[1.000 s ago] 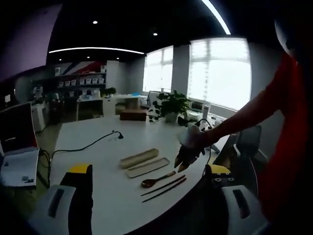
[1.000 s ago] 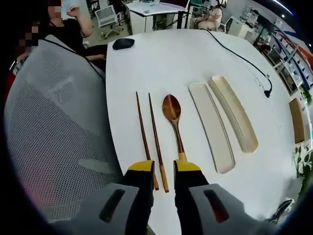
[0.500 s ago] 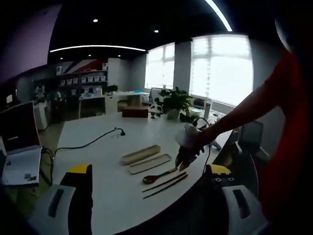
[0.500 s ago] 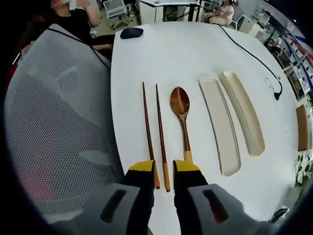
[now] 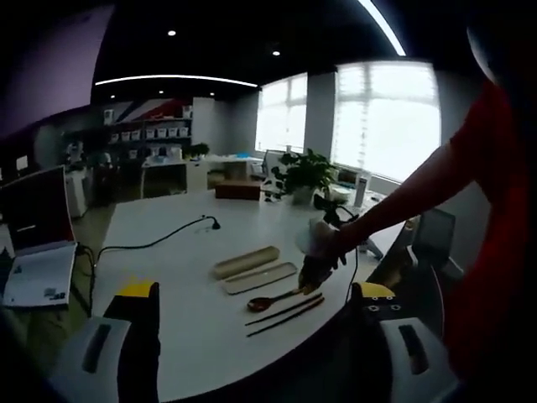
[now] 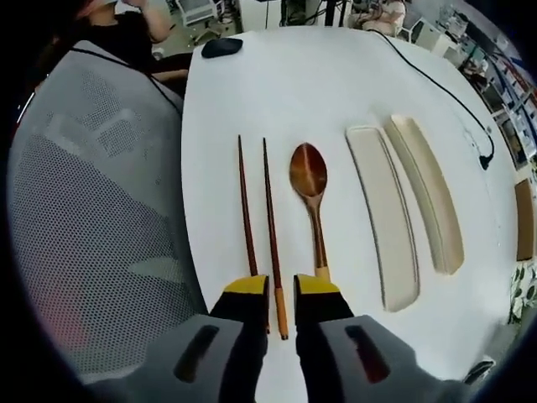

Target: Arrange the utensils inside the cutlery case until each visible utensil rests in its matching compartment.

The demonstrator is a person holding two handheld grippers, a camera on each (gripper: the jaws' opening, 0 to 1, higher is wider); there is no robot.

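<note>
Right gripper view: the right hand-held gripper (image 6: 281, 290) sits low at the near end of the utensils on the white desk (image 6: 336, 92). Its jaws are nearly together, with one chopstick (image 6: 270, 227) running up out of the narrow gap between them; whether the tips actually pinch it cannot be told. The second chopstick (image 6: 245, 210) lies parallel, just left of the first, its near end at the left jaw tip. The spoon (image 6: 311, 189) lies just right of the chopsticks, bowl far, handle end touching or under the right jaw tip. Right of the spoon are the case tray (image 6: 384, 214) and, beside it, the lid (image 6: 426, 193), both lying parallel to the utensils. A mesh chair (image 6: 92, 218) stands at the desk edge; a mouse (image 6: 221, 48) lies at the far end.

Left gripper view: the left hand-held gripper (image 5: 256, 295) is released, jaws wide apart, held well back from the utensils and above the desk.
</note>
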